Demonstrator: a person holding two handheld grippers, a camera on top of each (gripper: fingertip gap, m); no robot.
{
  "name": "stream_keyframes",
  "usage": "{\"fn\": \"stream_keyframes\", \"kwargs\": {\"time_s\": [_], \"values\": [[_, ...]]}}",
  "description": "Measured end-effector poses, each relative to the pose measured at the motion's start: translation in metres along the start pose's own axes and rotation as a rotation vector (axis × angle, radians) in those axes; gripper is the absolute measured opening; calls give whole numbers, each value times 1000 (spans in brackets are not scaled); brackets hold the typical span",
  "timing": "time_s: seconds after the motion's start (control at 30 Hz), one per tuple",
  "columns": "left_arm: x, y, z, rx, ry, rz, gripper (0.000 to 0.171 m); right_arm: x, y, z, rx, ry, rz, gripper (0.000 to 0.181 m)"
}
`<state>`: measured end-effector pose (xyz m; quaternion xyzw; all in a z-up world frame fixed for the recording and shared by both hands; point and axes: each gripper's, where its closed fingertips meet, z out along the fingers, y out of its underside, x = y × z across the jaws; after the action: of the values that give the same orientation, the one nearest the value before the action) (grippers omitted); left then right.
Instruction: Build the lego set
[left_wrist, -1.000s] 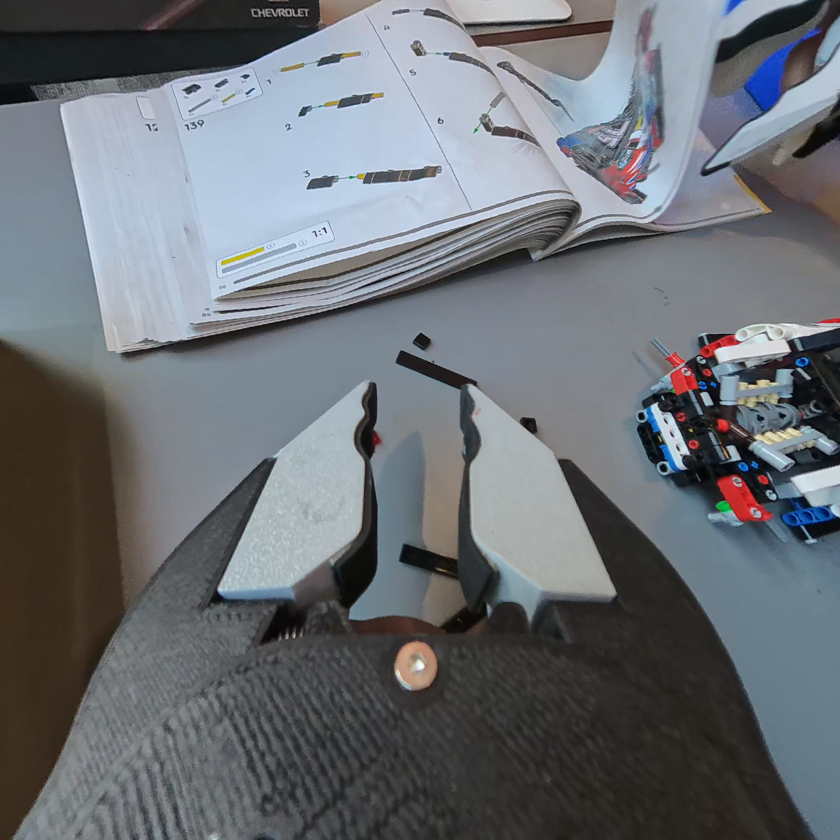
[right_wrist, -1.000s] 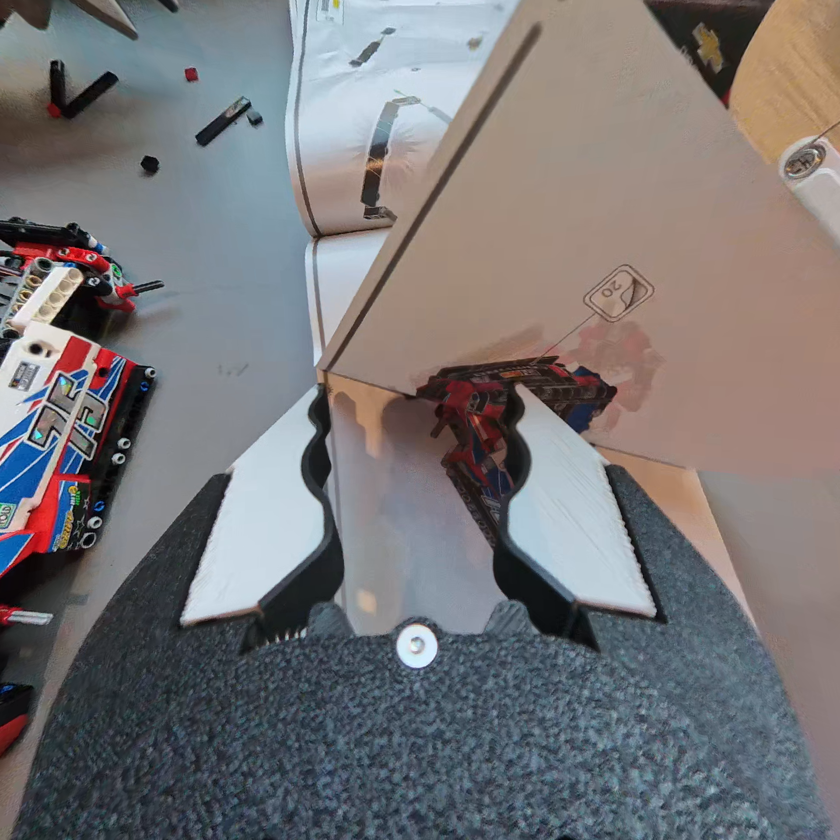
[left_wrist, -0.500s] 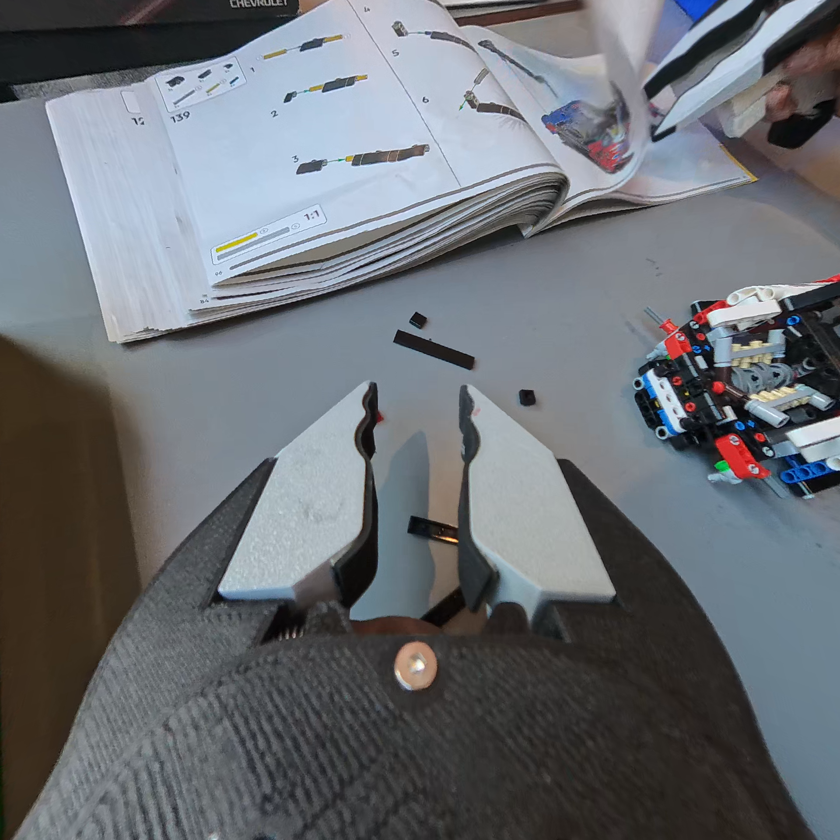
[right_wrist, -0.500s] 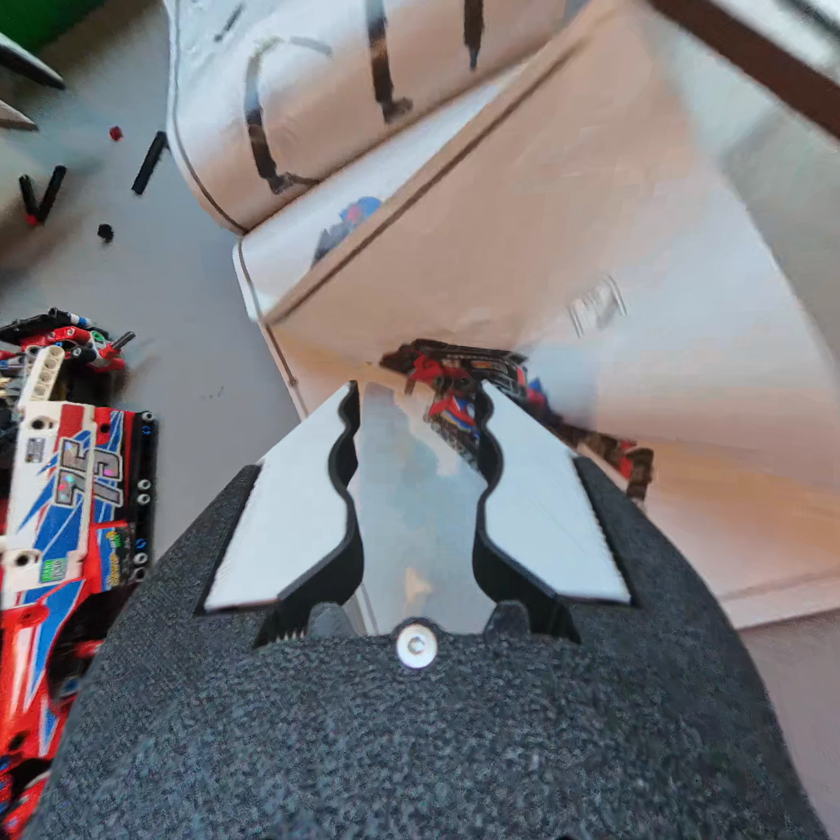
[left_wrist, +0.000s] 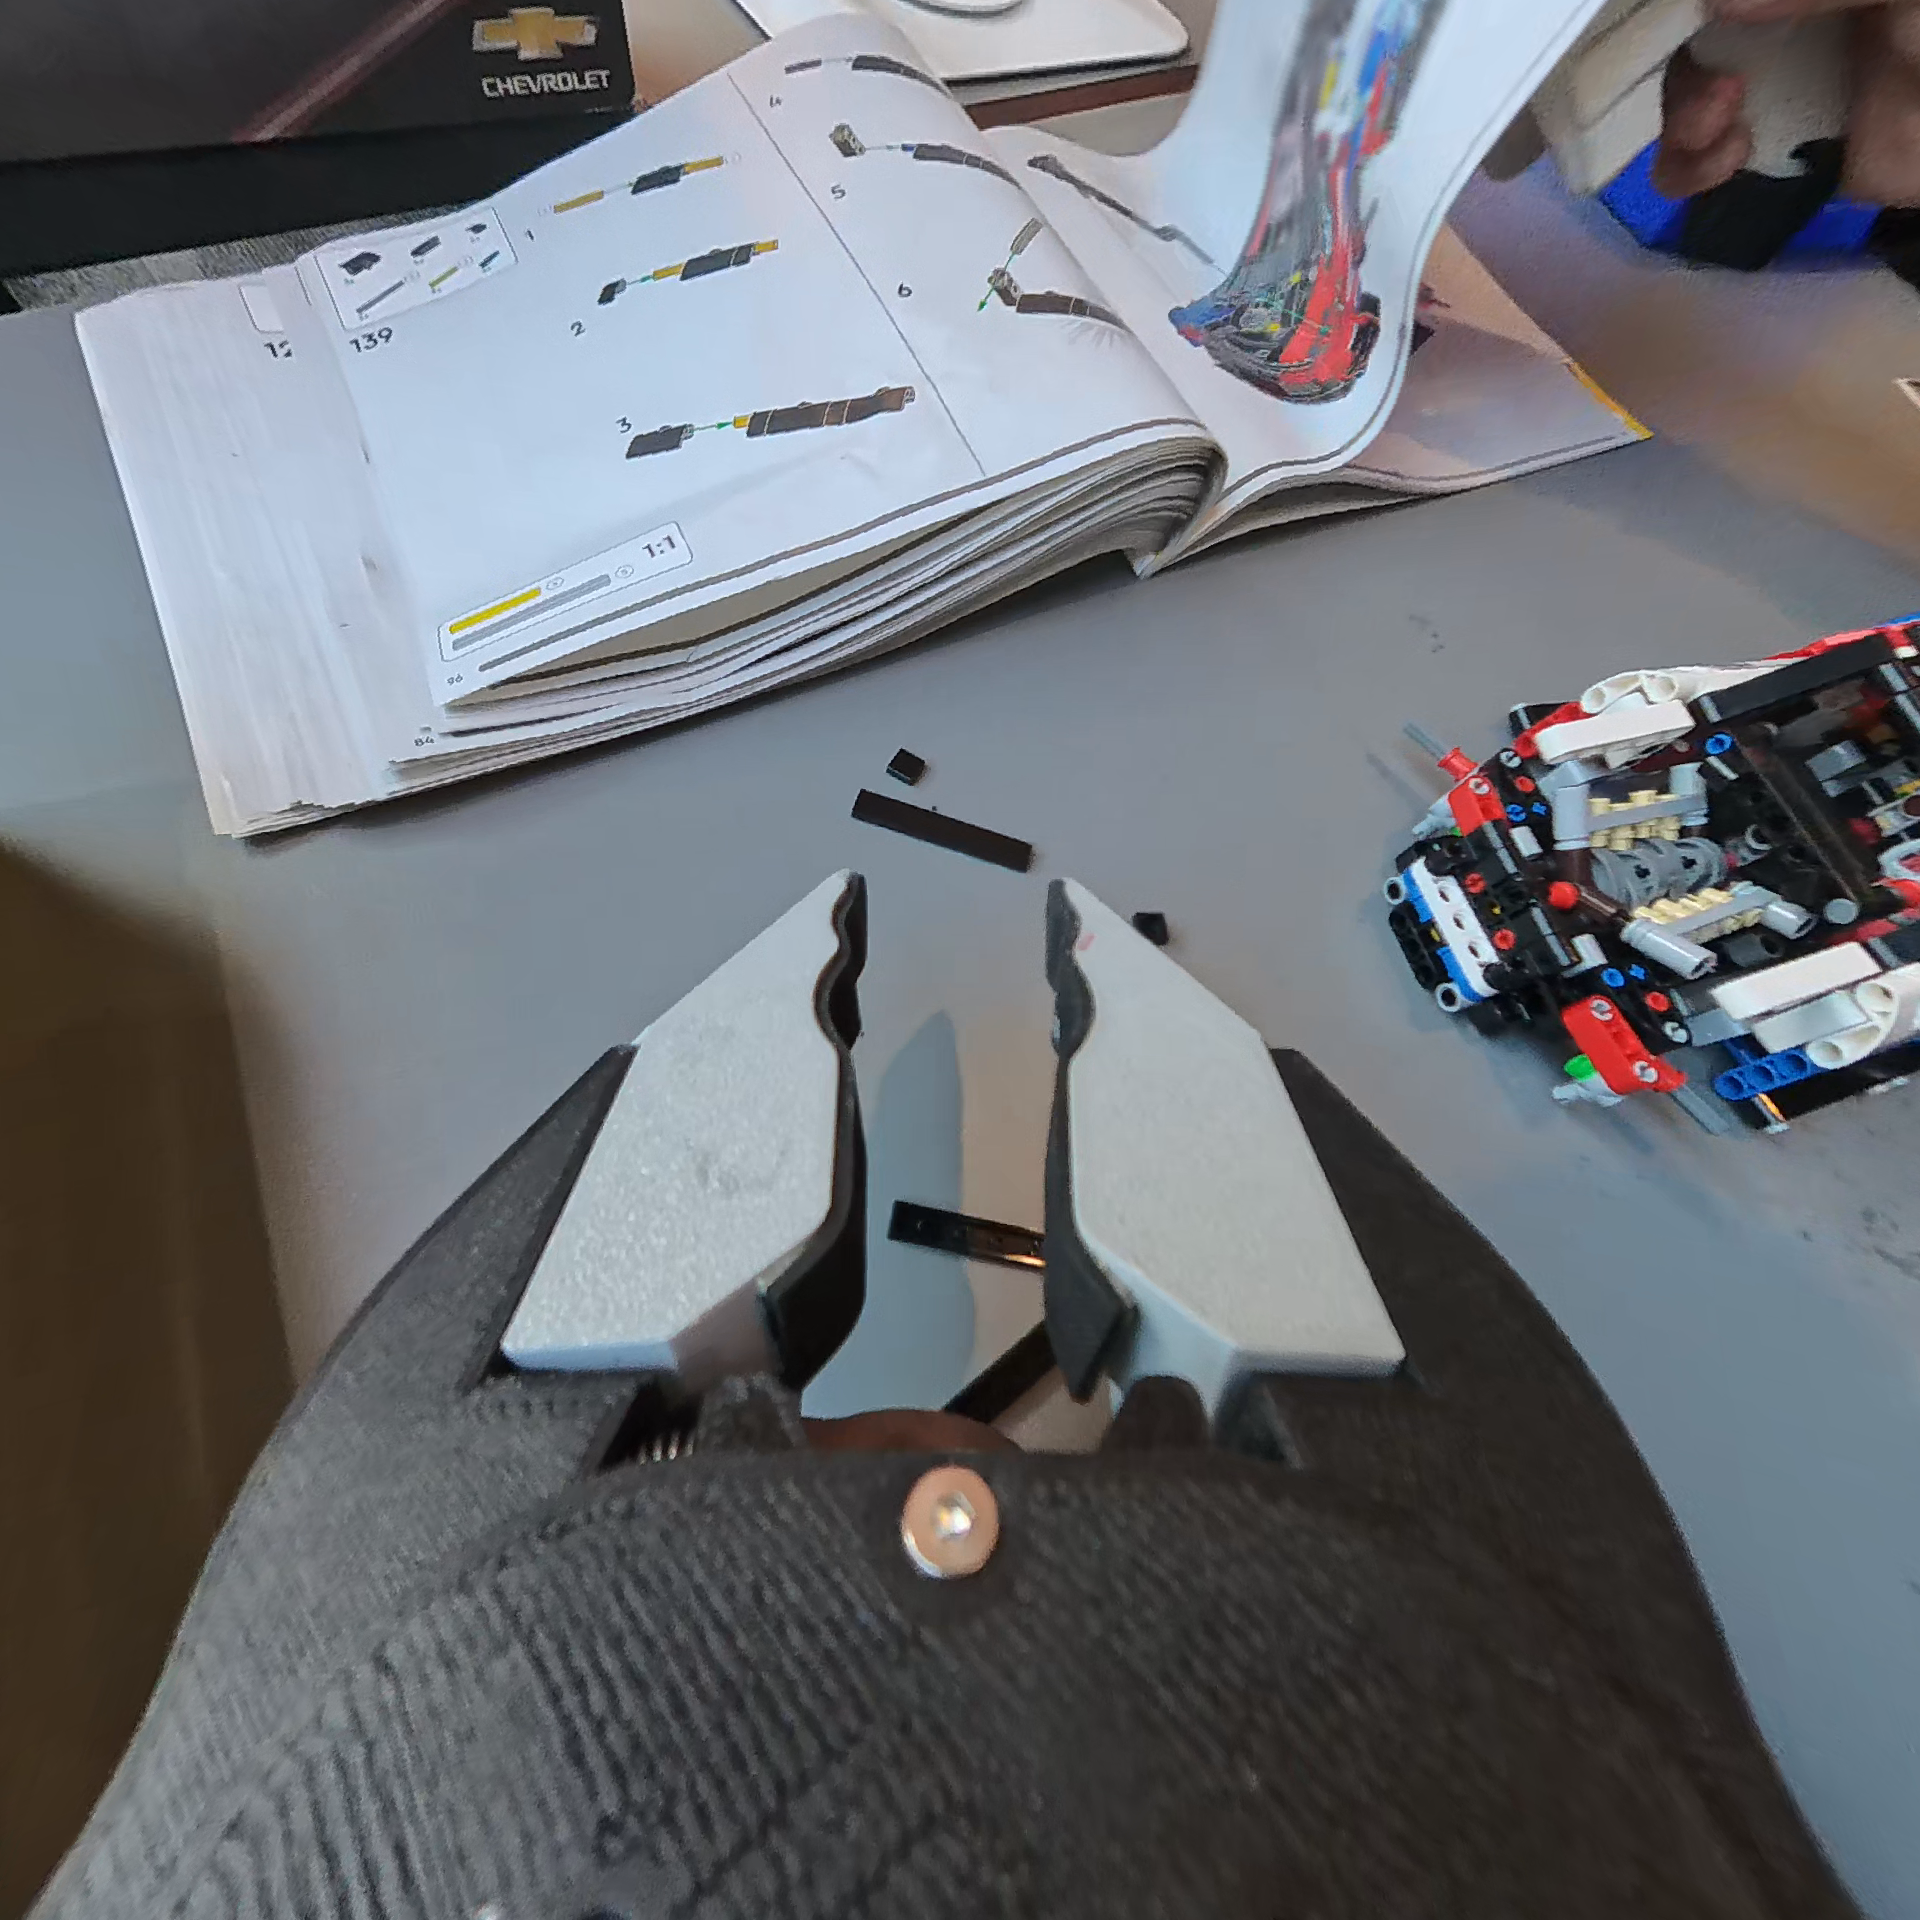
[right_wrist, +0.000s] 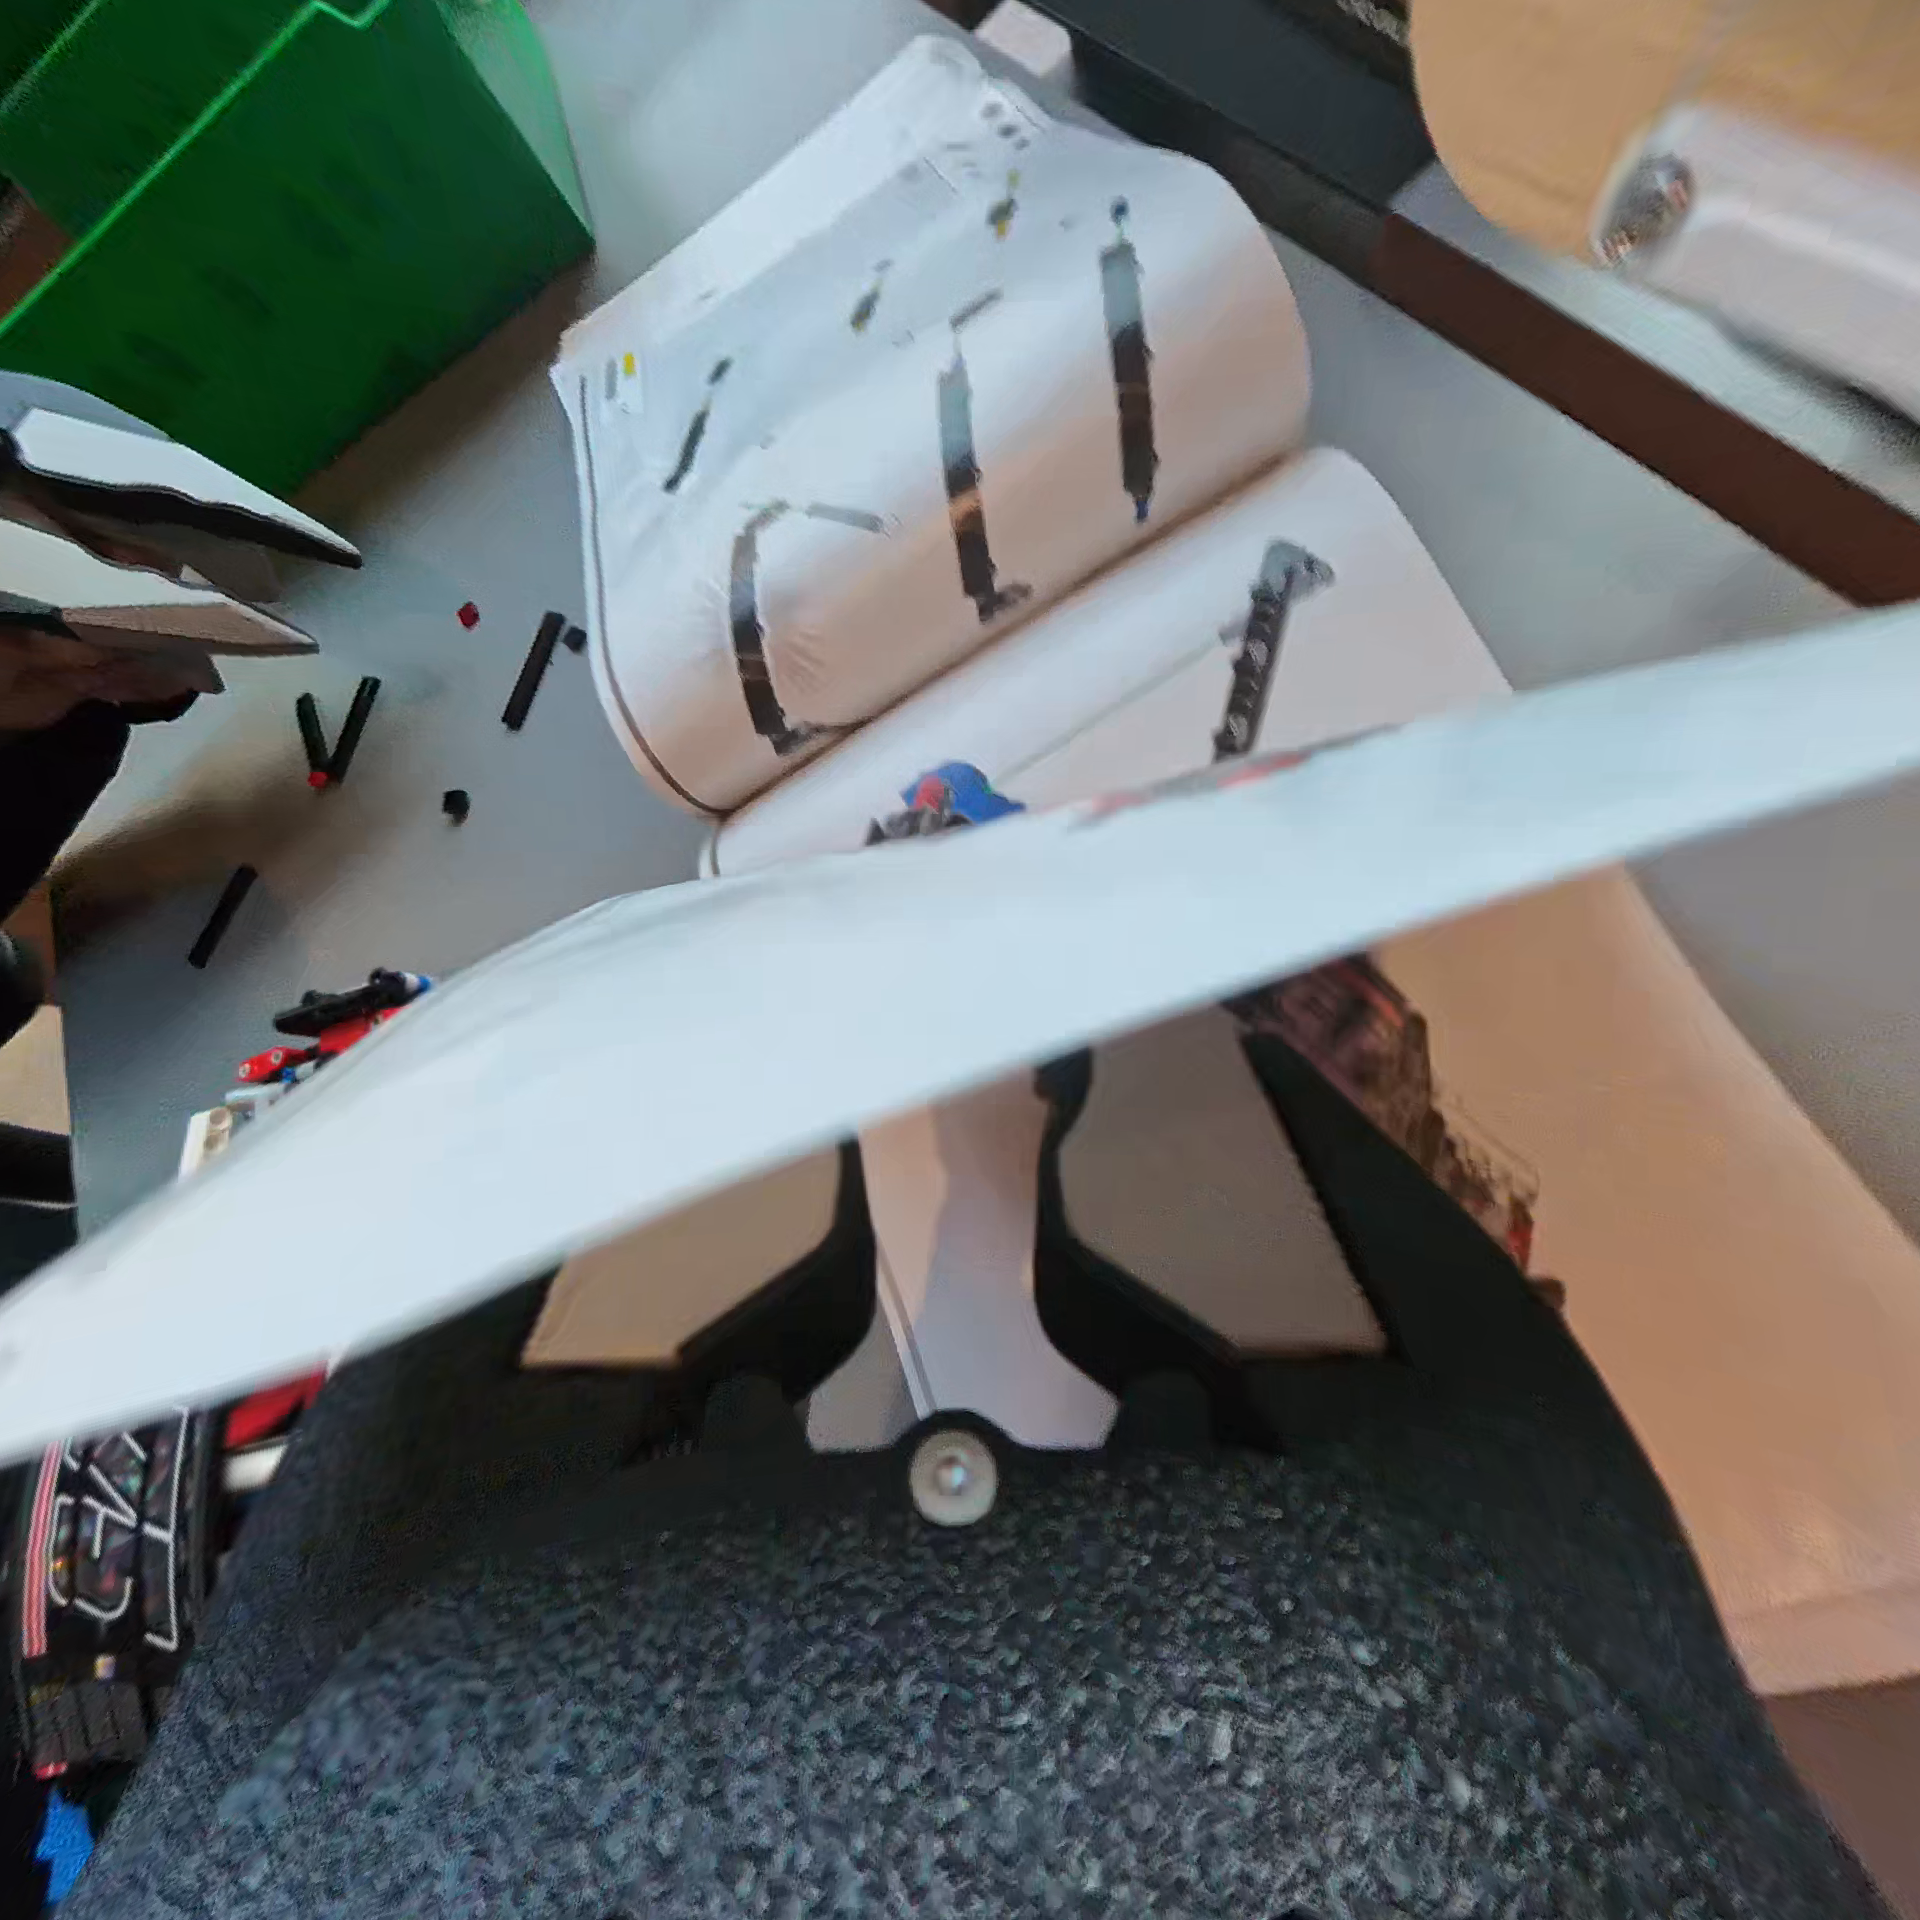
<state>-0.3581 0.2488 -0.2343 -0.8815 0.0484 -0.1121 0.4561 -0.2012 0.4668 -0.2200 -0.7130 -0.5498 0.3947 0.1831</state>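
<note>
The half-built lego car (left_wrist: 1662, 904), red, white, blue and black, sits on the grey table at right; it also shows in the right wrist view (right_wrist: 94, 1558). The instruction booklet (left_wrist: 675, 416) lies open behind. My left gripper (left_wrist: 951, 904) is open and empty, low over the table, with a black beam (left_wrist: 966, 1234) lying between its fingers. My right gripper (right_wrist: 956, 1122) has its jaws apart under a lifted booklet page (right_wrist: 935, 987) that hides its fingertips. That page (left_wrist: 1351, 156) curls up at top right in the left wrist view.
Loose black parts lie ahead of the left gripper: a flat strip (left_wrist: 940, 828) and two small bits (left_wrist: 906, 767). More loose black pieces (right_wrist: 332, 727) show in the right wrist view. A green crate (right_wrist: 260, 208) and a black box (left_wrist: 312, 83) stand at the table's edges. Some 30 cm of space lies between my two pairs of fingers. Measured from the fingertips, the half-built lego car (left_wrist: 1662, 904) is 15 cm or so from the left gripper and 25 cm from the right.
The right gripper has swung the page up and over towards the booklet's left side; the page now covers its fingertips and its jaws stand closer together. The left gripper has hardly moved.
</note>
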Motion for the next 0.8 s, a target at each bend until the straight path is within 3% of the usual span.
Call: {"fn": "stream_keyframes", "kwargs": {"time_s": [0.03, 0.33, 0.47, 0.6, 0.67, 0.8], "values": [[1, -2, -1, 6, 3, -1, 32, -6, -9, 5, -8, -5, -33, 23], [30, -9, 7, 2, 58, 71, 34, -40, -35, 81, -200, -37, -229, 30], [32, -7, 8, 2, 71, 44, 34, -63, -50, 102, -217, -90, -289, 36], [32, -5, 7, -4, 62, 58, 34, -81, -69, 74, -135, -125, -299, 47], [33, -5, 4, -1, 55, 63, 34, -67, -62, 41, -116, -55, -292, 52], [58, -16, 3, 15, 133, 83, 38, 4, 13, -20, -245, 162, -289, 64]]}}
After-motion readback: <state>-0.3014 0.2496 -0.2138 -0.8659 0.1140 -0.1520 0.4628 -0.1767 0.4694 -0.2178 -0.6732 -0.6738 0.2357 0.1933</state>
